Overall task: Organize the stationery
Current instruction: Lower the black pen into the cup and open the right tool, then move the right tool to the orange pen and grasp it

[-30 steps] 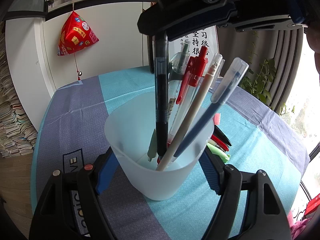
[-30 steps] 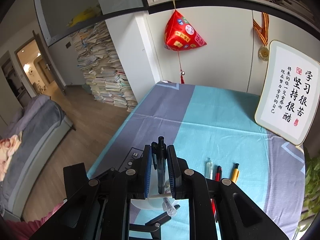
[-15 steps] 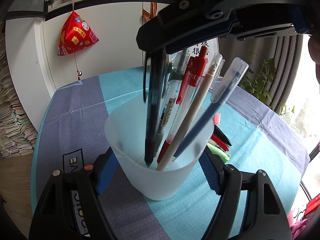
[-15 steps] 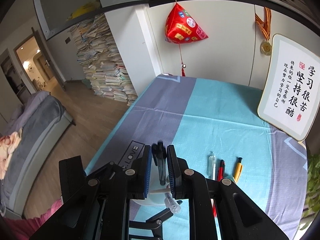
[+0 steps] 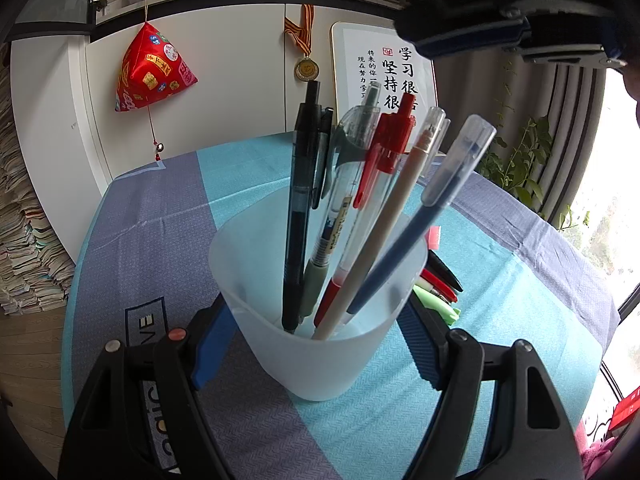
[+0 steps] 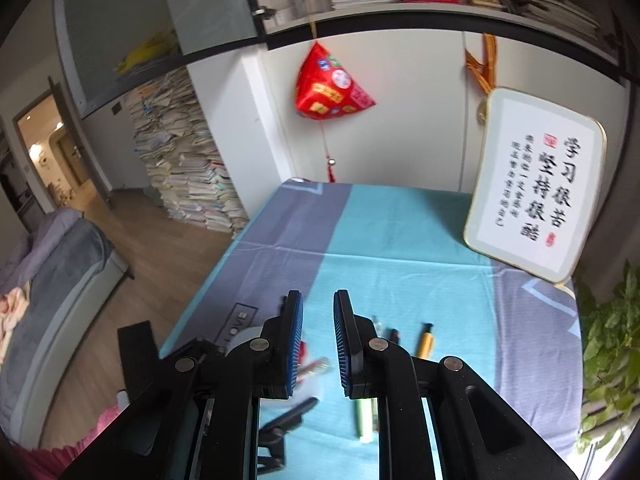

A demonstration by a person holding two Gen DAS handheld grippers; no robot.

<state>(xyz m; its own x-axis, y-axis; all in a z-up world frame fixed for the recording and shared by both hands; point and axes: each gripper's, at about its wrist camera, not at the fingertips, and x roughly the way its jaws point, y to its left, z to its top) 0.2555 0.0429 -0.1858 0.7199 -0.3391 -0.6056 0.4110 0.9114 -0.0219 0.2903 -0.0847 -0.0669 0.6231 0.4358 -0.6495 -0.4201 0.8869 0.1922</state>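
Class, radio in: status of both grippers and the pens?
Left gripper clamped on cup. Right gripper open, empty. Black pen in cup. Loose pens on table.

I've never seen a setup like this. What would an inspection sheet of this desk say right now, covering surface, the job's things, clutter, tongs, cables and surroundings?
Surface: tablecloth in teal and grey-purple blocks.
Job's things: frosted plastic cup holding five pens, among them a black pen and a blue capped pen; loose pens lie on the cloth behind the cup, including a yellow pen.
Clutter: nothing seen.
Tongs: left tongs flank the cup, contact unclear; right tongs open, empty, above the table.
Cables: nothing seen.
Surroundings: framed calligraphy board, red hanging ornament, medal, stacked books, potted plant.
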